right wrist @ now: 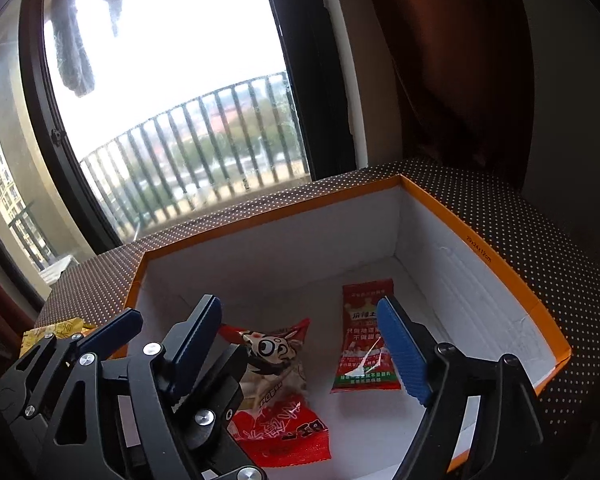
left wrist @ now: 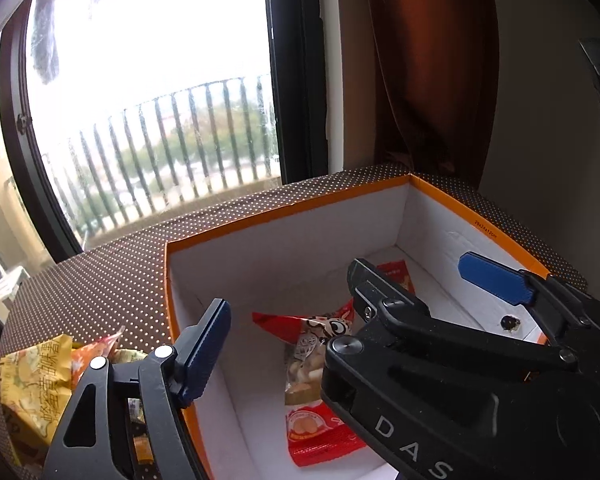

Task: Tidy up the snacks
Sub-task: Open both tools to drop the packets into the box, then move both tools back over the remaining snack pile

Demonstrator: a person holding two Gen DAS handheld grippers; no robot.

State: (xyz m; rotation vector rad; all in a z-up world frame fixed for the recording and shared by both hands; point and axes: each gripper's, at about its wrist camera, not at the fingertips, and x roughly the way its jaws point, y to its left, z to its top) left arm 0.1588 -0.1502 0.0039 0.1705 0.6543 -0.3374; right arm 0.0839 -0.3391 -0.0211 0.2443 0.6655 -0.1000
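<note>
Your left tongs (left wrist: 332, 312) and your right tongs (right wrist: 304, 338) both stand wide apart with nothing pinched between the blue pads (right wrist: 402, 354), tilted downward side by side, left just beside right.

Box (right wrist: 476, 240): orange rim, white inside. Inside box: two red packets, cartoon-face packet (right wrist: 278, 380) and text-printed packet (right wrist: 366, 336). Under box: brown white-dotted cloth (left wrist: 112, 280). Left of box: yellow packet (left wrist: 36, 380).

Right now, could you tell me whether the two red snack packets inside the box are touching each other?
Apart. The right wrist view shows bare white box floor between the cartoon packet and the flat red packet.
</note>
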